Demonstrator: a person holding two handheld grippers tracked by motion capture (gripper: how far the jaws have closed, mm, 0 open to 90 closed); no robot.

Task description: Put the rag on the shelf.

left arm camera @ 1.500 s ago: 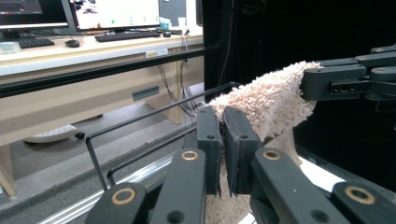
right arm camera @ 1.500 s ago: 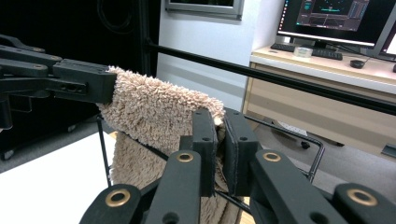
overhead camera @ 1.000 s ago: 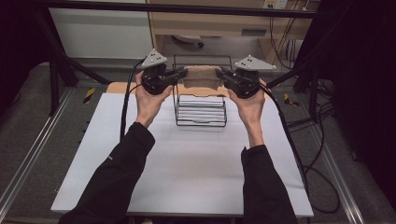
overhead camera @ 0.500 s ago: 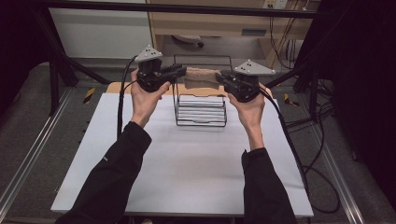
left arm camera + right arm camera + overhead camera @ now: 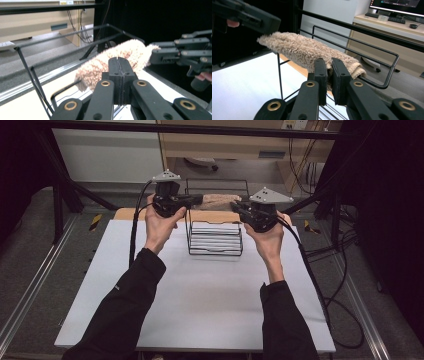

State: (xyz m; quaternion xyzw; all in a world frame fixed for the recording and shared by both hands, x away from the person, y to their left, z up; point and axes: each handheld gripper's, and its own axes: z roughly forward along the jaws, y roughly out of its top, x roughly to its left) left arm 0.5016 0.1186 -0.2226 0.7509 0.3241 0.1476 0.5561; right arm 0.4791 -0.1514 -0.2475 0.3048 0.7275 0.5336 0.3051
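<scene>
left gripper (image 5: pixel 197 198) clenched on towel (image 5: pixel 219 199) end | right gripper (image 5: pixel 235 206) grasping other end, apparently | towel above wire rack (image 5: pixel 215 238) on table (image 5: pixel 200 290)

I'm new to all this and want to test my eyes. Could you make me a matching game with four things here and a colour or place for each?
Things:
1. towel
2. rack
3. table
4. left gripper

Descriptions:
A. white, flat
B. black wire, standing on the table
C. fluffy beige, held up at both ends
D. shut on one end of the towel

Pairs: 1-C, 2-B, 3-A, 4-D
</scene>
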